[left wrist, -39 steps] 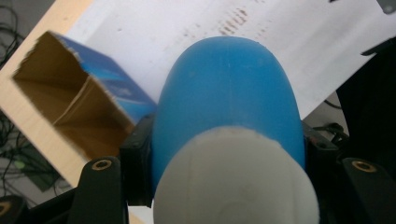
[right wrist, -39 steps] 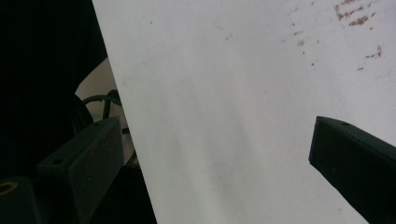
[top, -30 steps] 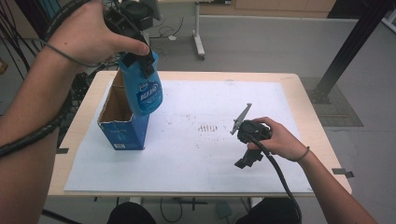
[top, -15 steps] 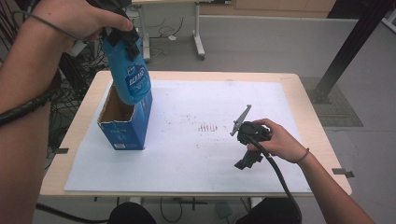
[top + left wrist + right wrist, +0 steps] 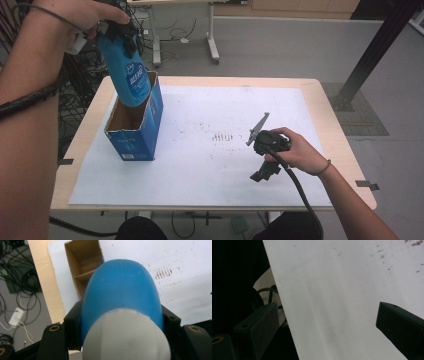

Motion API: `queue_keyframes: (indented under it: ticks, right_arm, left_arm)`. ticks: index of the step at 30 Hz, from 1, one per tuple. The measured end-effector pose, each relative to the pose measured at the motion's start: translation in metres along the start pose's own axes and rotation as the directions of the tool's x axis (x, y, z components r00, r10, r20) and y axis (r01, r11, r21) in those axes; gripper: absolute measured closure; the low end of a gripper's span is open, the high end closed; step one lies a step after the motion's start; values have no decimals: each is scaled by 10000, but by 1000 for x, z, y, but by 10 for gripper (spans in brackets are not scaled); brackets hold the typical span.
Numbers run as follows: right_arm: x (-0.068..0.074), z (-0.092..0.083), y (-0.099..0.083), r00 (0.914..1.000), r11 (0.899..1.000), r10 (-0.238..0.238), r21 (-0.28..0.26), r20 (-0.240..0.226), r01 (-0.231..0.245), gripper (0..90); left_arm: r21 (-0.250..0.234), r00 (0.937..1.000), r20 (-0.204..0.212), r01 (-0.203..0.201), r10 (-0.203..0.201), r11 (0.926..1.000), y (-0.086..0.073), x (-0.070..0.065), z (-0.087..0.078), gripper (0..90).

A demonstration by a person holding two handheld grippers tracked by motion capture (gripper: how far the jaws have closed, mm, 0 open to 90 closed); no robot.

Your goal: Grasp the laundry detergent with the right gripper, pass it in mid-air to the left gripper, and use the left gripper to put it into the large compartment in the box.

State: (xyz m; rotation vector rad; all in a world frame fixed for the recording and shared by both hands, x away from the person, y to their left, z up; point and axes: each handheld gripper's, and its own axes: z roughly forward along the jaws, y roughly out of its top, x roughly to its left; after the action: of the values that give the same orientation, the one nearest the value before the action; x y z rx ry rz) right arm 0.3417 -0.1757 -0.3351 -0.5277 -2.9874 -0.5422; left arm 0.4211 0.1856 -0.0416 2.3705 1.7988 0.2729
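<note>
The left claw (image 5: pixel 117 30) is gripping a blue bottle (image 5: pixel 125 70) near its white cap end, jaws pressing on both sides as the left gripper view shows. Compared with a second ago, the bottle is hanging higher and farther toward the back left corner of the tabletop (image 5: pixel 327 130); its lower end is now level with the far rim of the open blue carton (image 5: pixel 135 127) instead of hanging over the carton's middle. The carton is standing in the same spot on the white sheet (image 5: pixel 200 165). The right claw (image 5: pixel 261 176) is resting unmoved on the sheet, jaws spread apart around nothing.
</note>
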Motion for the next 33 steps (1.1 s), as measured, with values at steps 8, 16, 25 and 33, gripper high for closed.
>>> queue_keyframes:
  ticks: [8,16,25,33]
  right_arm:
    - [-2,0,-1,10000,10000,40,-90,12,-40,45]
    - [-2,2,-1,10000,9999,81,-73,15,-81,45]
    - [-3,4,-2,10000,9999,62,-109,-28,-63,45]
    - [-4,7,-2,9999,9999,100,-43,-94,-100,47]
  left_arm:
    - [22,9953,-497,837,-835,9965,6,11,13,377]
    - [29,9886,-634,1367,-1363,9906,7,22,32,377]
    - [46,9860,-799,1469,-1461,9891,6,25,52,377]
    - [232,9881,-748,1366,-1345,9904,4,24,74,377]
